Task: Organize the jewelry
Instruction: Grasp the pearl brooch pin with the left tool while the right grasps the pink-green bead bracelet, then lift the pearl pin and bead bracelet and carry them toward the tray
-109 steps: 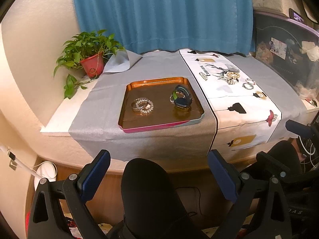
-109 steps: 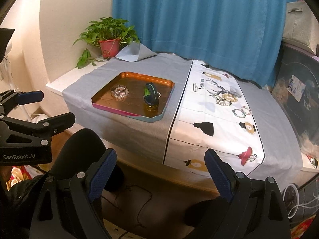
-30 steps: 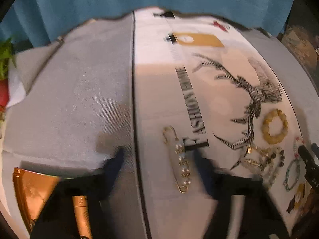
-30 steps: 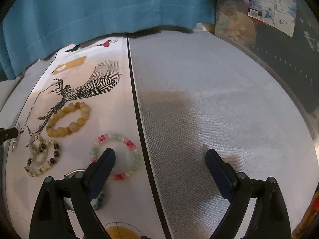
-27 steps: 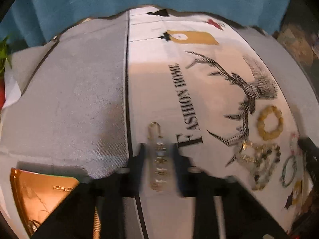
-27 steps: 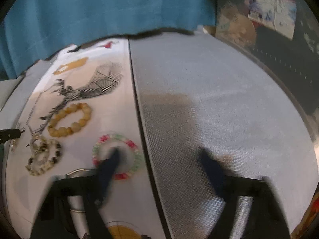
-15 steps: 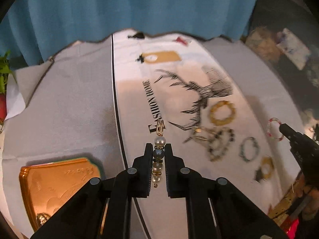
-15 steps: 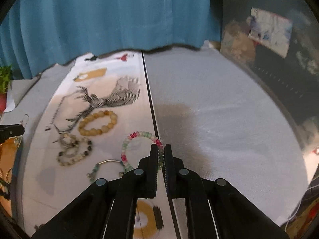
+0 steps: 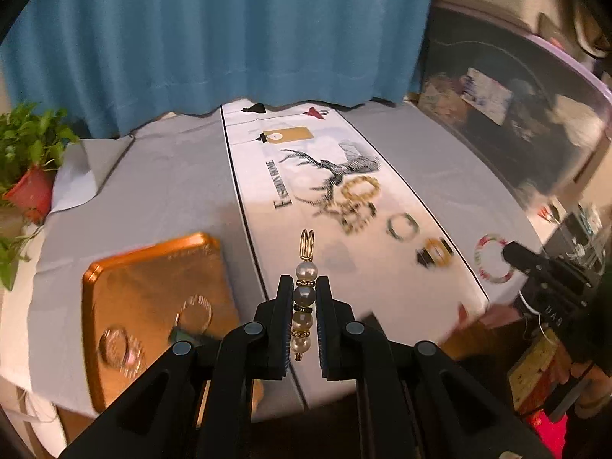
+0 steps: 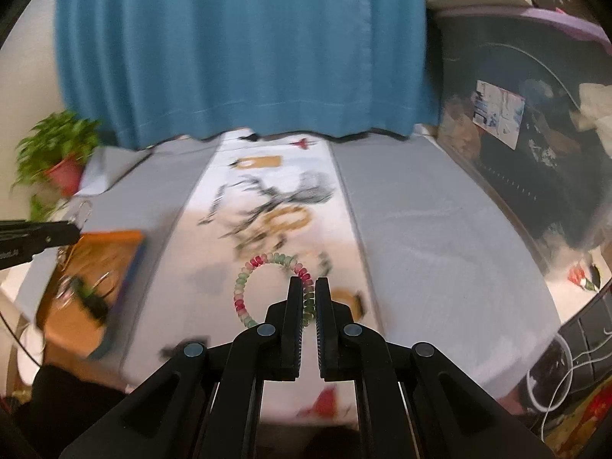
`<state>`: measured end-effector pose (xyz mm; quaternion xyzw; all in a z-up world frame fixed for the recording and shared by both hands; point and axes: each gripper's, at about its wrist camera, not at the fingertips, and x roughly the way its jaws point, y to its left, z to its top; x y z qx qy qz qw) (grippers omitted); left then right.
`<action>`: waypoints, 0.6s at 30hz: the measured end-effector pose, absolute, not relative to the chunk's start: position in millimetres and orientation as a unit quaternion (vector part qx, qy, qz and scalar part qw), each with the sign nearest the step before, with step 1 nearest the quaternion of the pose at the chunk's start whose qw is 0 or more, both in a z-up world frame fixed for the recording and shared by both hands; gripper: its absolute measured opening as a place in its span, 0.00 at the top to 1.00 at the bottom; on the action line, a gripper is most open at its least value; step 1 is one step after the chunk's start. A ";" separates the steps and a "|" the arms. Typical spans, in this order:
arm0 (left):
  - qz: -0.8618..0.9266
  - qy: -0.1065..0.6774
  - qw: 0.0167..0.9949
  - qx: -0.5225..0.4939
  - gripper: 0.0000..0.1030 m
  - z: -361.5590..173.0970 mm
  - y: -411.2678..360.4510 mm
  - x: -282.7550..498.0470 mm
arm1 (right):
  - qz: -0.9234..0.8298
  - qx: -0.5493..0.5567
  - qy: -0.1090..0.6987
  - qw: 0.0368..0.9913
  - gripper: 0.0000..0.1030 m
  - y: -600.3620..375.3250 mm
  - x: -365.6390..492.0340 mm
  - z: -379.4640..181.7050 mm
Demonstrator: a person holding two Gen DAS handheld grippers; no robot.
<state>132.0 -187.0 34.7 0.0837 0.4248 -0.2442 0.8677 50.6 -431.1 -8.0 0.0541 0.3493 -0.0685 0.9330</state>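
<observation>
Grey cloth (image 10: 440,237) bare beside printed runner's (image 10: 199,267) edge

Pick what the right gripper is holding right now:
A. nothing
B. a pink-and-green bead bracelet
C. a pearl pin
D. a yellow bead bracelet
B: the right gripper has its fingers shut on the rim of the pink-and-green bead bracelet, lifted off the cloth; the pearl pin sits in the left gripper.

Glossy pearls on a gold metal pin (image 9: 305,293); shiny orange metal tray (image 9: 114,279); matt grey cloth (image 9: 160,191); matt black plastic tools.
</observation>
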 end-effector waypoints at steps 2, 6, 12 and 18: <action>-0.245 0.419 0.870 0.087 0.91 38.7 -175.5 107.2 | -0.056 0.054 0.353 0.932 0.94 -414.2 29.9 -8.8; -0.237 0.405 0.878 0.095 0.91 43.3 -149.9 55.3 | -0.025 0.056 0.371 0.926 0.94 -378.7 -13.2 -18.9; -0.226 0.409 0.881 0.070 0.91 40.8 -113.4 0.6 | 0.009 0.046 0.387 0.921 0.94 -334.3 -62.5 -27.5; -0.214 0.407 0.886 0.060 0.91 37.8 -87.5 -38.1 | 0.036 0.031 0.387 0.921 0.94 -302.9 -98.5 -21.4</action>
